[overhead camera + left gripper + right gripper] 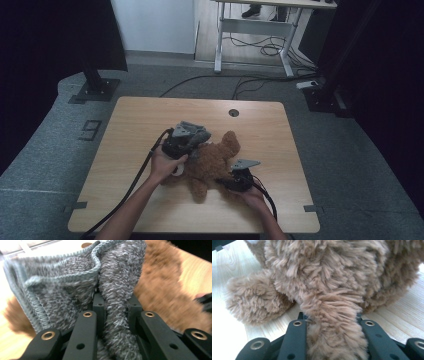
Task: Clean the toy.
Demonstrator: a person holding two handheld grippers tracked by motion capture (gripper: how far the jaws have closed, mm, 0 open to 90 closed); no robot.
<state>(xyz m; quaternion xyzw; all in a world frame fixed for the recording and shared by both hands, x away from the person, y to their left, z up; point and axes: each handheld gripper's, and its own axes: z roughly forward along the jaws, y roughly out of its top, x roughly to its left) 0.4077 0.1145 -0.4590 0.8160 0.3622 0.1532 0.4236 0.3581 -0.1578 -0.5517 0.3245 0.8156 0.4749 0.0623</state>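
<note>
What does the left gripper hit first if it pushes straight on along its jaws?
The left gripper is already shut on the grey knitted cloth. Straight beyond that lies the brown plush bear, probably first, though depth is unclear.

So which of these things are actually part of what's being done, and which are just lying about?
In use:
- brown teddy bear, limb clamped in the right hand-held gripper
- grey knitted garment, pinched in the left hand-held gripper
- wooden table under them

Lying about:
- white desk behind
- floor cables
- black stand base

Your left claw hides its tips in the blurred grey knit cloth; the teddy bear's face is perhaps turned away.
</note>
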